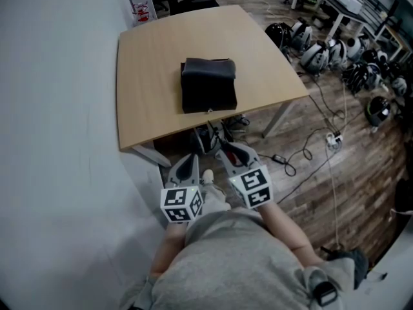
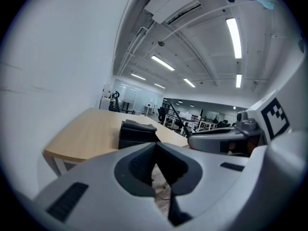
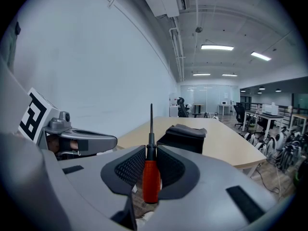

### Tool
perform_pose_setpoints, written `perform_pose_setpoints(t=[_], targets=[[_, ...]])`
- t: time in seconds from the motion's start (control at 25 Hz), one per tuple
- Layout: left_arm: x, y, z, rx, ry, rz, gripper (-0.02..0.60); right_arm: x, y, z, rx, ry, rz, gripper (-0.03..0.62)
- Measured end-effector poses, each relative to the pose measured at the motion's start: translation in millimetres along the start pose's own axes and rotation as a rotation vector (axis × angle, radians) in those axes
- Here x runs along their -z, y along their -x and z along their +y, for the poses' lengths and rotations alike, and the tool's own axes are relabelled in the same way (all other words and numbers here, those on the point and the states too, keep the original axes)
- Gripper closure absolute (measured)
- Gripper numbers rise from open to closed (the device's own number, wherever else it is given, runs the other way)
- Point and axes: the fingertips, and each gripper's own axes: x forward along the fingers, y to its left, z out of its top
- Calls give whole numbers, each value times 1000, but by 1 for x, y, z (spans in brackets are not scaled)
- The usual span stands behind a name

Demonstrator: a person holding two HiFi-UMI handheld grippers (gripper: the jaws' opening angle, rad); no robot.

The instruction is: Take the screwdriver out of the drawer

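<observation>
A red-handled screwdriver (image 3: pixel 150 177) stands upright between the pads of my right gripper (image 3: pixel 150 150), which is shut on its handle, with the thin shaft pointing up. In the head view the right gripper (image 1: pixel 227 150) and the left gripper (image 1: pixel 188 168) are side by side close to the person's body, short of the table's near edge. My left gripper (image 2: pixel 155 148) is shut with nothing in it. The black drawer box (image 1: pixel 208 84) sits closed on the wooden table (image 1: pixel 148 57), well ahead of both grippers. It also shows as the black box (image 3: pixel 185 137) in the right gripper view.
A white wall runs along the left. Cables and a power strip (image 1: pixel 332 138) lie on the wooden floor to the right, and more cables hang under the table. Several helmets (image 1: pixel 316 53) sit at the far right. Office chairs (image 1: pixel 193 2) stand behind the table.
</observation>
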Motion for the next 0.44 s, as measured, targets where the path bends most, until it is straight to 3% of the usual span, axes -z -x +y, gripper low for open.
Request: perform_pose_setpoints(t=[0.44], targets=[[0, -10, 7, -6, 0, 3, 581, -1, -11, -7, 3, -4, -3, 519]])
